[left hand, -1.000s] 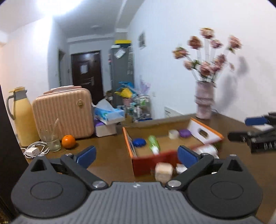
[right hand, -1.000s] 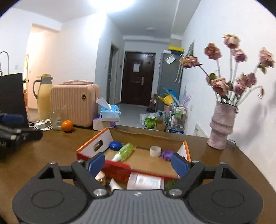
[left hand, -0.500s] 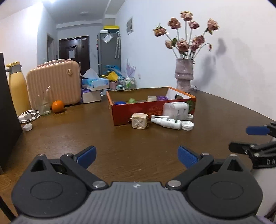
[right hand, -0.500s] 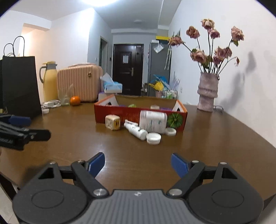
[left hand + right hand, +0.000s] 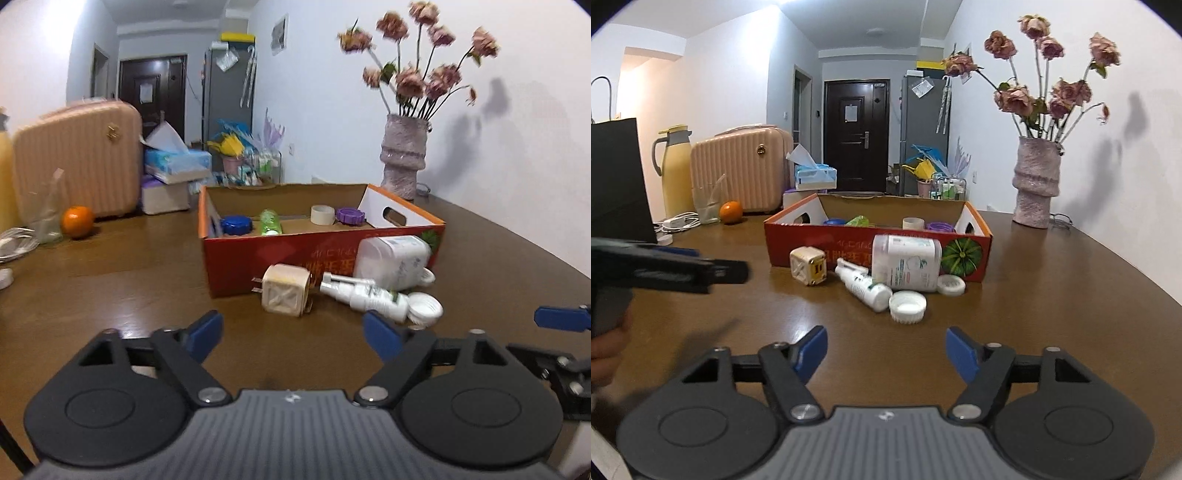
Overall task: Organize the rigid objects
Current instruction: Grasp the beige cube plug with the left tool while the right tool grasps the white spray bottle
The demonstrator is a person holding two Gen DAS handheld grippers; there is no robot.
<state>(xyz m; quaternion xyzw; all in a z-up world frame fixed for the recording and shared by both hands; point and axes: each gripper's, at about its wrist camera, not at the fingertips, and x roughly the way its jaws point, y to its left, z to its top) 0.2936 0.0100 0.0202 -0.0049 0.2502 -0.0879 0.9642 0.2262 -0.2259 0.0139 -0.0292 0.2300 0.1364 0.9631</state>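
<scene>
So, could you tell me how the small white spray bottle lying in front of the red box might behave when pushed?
The spray bottle lies on its rounded side, so it would probably roll. It looks like small, stiff plastic, likely light. Its smooth surface may slip between fingers.

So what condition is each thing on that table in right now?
Red box: open-topped, holding small items.
White jar: on its side, uncapped.
Spray bottle: lying down.
Left hand-held gripper: open, empty, jaws just narrowed.
Right hand-held gripper: open, empty, jaws just narrowed.

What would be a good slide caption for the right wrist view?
Open right tool faces a plug cube, spray bottle, white jar and two caps lying before the red box.
</scene>
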